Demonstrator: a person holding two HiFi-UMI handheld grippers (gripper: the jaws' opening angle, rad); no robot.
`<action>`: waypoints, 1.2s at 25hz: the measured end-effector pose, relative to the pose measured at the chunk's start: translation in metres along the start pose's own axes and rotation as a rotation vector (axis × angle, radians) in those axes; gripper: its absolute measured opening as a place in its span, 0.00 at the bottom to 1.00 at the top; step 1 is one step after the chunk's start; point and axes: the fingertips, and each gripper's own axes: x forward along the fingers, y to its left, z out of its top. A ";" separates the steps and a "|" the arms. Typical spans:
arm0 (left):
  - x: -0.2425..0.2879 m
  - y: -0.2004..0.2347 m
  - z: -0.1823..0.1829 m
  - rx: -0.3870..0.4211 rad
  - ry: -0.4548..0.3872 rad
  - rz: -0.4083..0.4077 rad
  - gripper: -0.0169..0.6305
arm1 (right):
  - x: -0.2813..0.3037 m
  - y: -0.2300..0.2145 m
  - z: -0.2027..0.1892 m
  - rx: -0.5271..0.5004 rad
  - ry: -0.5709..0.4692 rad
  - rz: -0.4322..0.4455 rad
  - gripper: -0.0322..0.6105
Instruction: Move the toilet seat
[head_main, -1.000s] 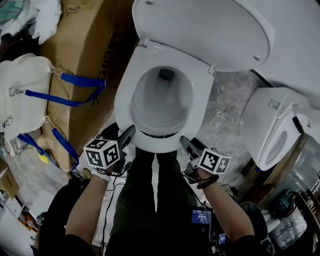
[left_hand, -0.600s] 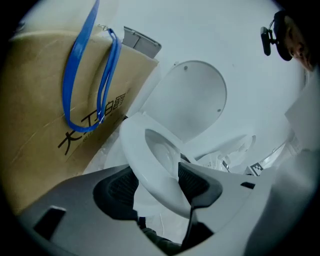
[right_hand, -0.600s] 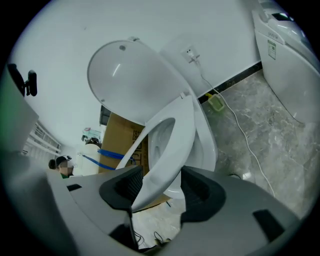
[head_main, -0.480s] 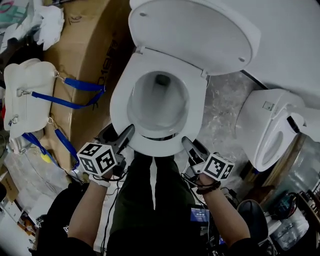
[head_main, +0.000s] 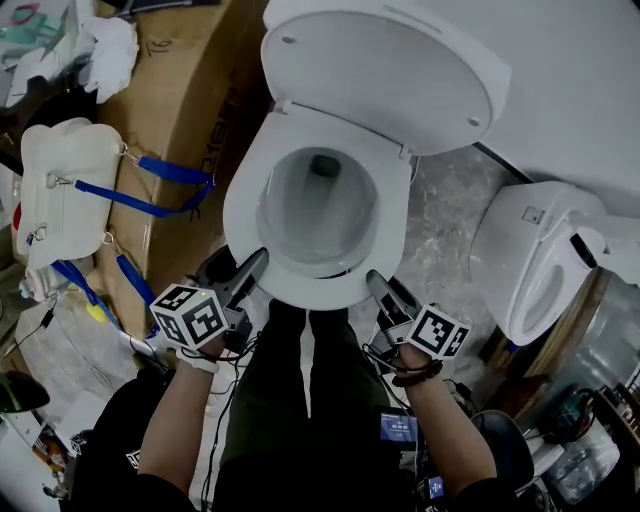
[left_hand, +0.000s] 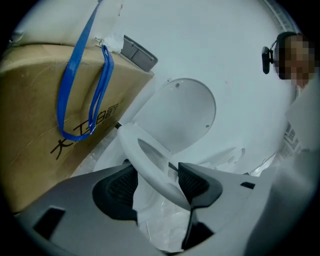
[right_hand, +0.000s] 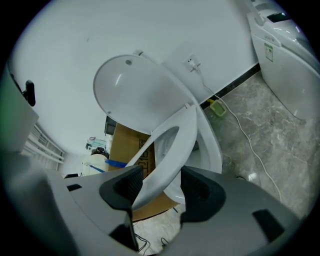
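**Gripping the toilet seat at its front rim, both grippers**

Head view: toilet seat lies over the bowl. Lid stands open behind it. Left gripper is at the seat's front-left edge and right gripper at its front-right edge, one to each side of the person's legs.

Left gripper view: fingers set narrow and holding the seat rim, which runs between them and lies against the right-hand pad.

Right gripper view: fingers likewise narrow and holding the rim, which lies against the left-hand pad. Here the seat's front sits tilted up, with a gap showing above the bowl.

Surroundings: cardboard box with blue straps just left of the toilet; second toilet to the right on the grey marbled floor.
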 end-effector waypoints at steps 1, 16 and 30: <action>-0.006 0.000 0.001 -0.011 -0.007 -0.008 0.40 | 0.000 0.001 0.001 0.010 -0.005 0.000 0.45; -0.054 -0.043 0.022 0.387 0.008 0.029 0.40 | -0.018 0.034 0.037 0.046 -0.090 0.061 0.45; -0.048 -0.098 0.066 0.562 -0.091 -0.003 0.40 | -0.031 0.065 0.078 0.152 -0.212 0.176 0.45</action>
